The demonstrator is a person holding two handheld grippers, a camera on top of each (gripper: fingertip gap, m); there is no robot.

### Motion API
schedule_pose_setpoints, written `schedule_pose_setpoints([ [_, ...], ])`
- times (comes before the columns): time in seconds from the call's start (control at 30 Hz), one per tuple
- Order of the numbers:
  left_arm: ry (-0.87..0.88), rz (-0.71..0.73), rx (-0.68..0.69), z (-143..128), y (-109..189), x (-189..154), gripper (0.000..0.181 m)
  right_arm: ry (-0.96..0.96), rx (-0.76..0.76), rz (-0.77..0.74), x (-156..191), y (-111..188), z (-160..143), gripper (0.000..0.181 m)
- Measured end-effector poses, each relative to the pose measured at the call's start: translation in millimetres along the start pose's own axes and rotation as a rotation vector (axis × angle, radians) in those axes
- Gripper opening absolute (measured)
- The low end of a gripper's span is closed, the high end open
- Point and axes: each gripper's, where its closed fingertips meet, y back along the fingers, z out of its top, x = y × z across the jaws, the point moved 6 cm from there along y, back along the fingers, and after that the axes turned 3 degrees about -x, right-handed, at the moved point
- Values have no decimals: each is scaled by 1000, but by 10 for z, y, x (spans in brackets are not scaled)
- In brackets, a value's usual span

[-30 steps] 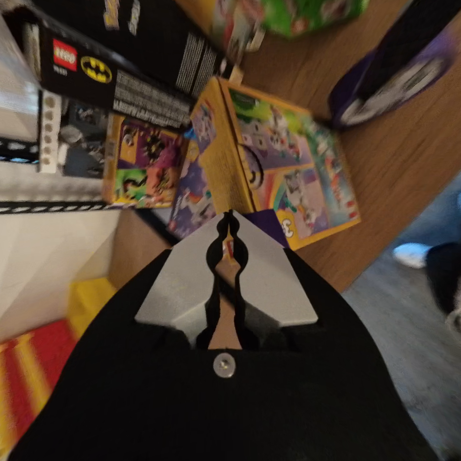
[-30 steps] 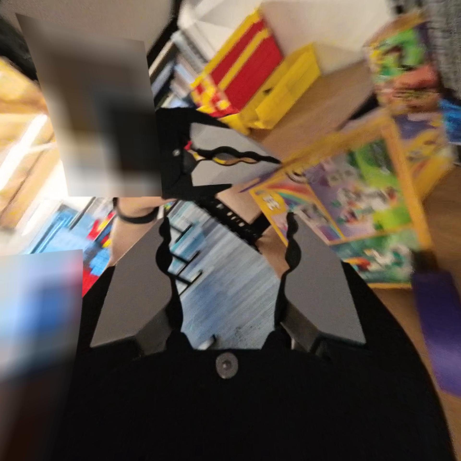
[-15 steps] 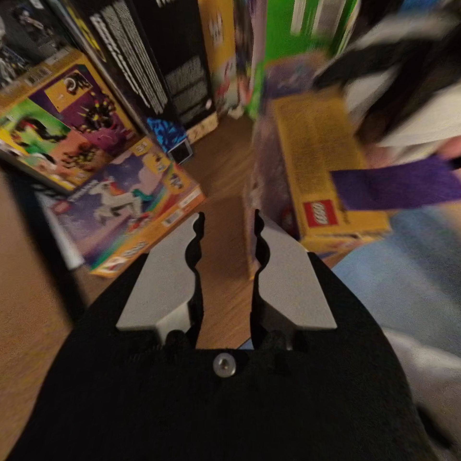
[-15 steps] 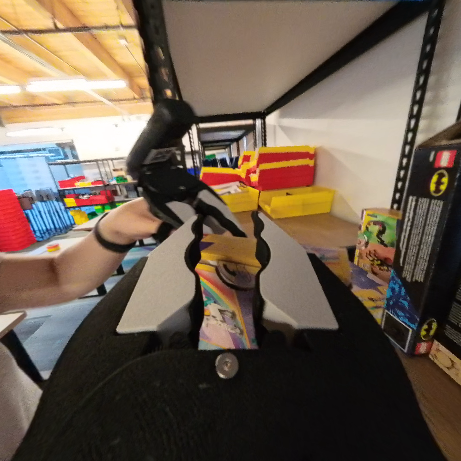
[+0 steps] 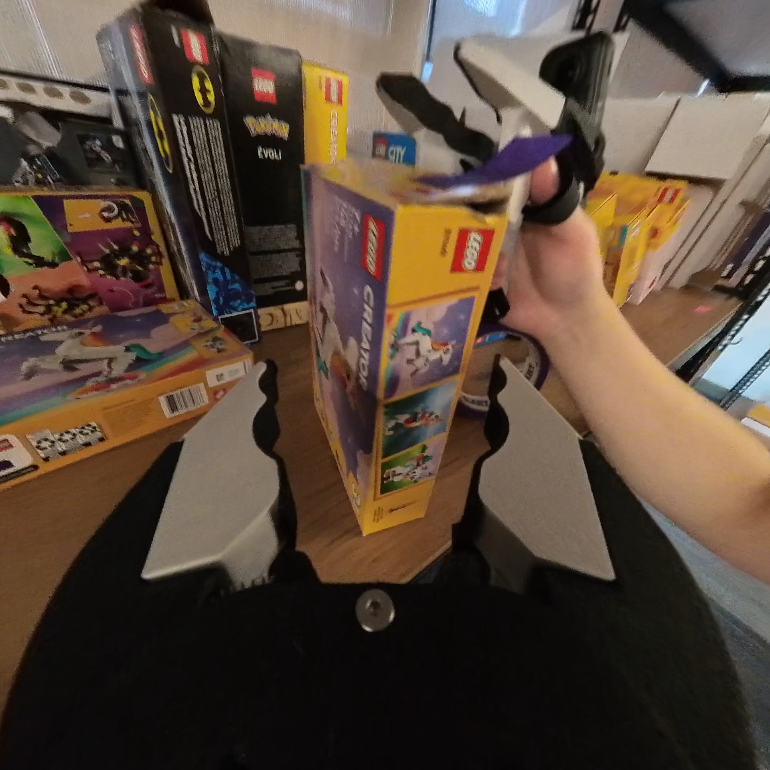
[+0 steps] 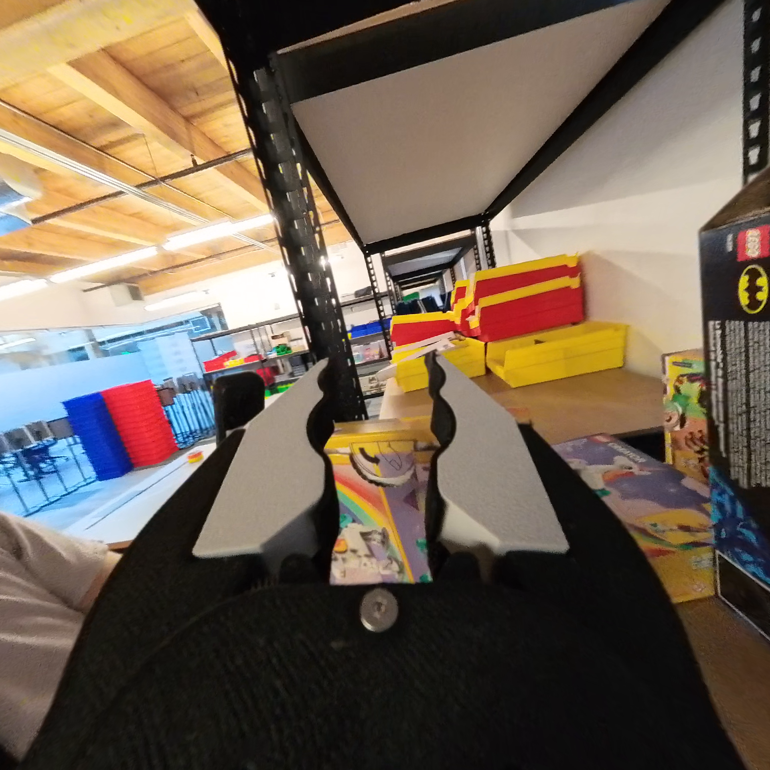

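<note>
Boxes lie flat [image 5: 104, 375] and stand upright [image 5: 266, 187] at left on the wooden shelf [image 5: 62, 521]. Left gripper [image 5: 381, 375], jaws spread wide, frames the upright yellow box [image 5: 416, 333] near the shelf's front edge; right gripper [image 6: 377, 366] clamps its top.

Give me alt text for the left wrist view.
The open left gripper faces an upright yellow toy box on a wooden shelf, gripped on top by the right gripper; more boxes stand behind.
</note>
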Motion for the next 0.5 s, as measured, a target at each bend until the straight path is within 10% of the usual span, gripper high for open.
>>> schedule_pose_setpoints([
  [0.23, -94, 129, 33, -303, -348, -77, 60, -11, -4, 21, 5, -17, 35, 44],
  [0.5, -172, -15, 127, -278, -347, 8, 57, 29, 110, 52, 36, -20, 110, 41],
])
